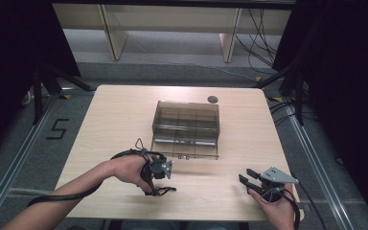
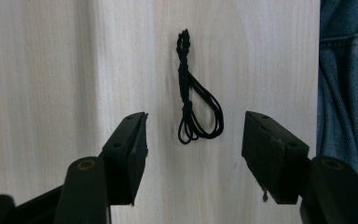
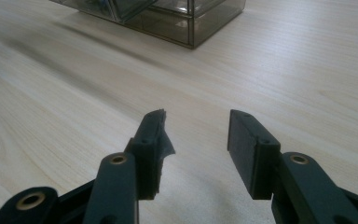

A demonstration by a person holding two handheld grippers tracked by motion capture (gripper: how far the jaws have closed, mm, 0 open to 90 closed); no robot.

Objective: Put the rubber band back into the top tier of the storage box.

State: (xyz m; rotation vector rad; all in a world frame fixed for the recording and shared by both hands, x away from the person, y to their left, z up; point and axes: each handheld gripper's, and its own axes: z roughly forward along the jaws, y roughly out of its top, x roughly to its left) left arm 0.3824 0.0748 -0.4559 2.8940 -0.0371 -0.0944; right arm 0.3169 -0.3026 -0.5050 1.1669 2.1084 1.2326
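A small bundle of black cord (image 2: 193, 100) lies knotted and looped on the pale wooden table (image 1: 124, 120). My left gripper (image 2: 193, 135) hangs over it pointing down, jaws open, the loop end showing in the gap between them without touching the pads. In the high view the left gripper (image 1: 154, 184) is near the table's front left, with the cord (image 1: 166, 190) at its tips. My right gripper (image 3: 195, 135) stands open and empty low over the table at the front right (image 1: 247, 176).
A smoky transparent box (image 1: 186, 128) with inner compartments sits at the table's middle, and its near corner (image 3: 168, 14) lies ahead of the right gripper. A small dark disc (image 1: 212, 99) lies near the far edge. A person's jeans (image 2: 347, 84) border the table's near edge.
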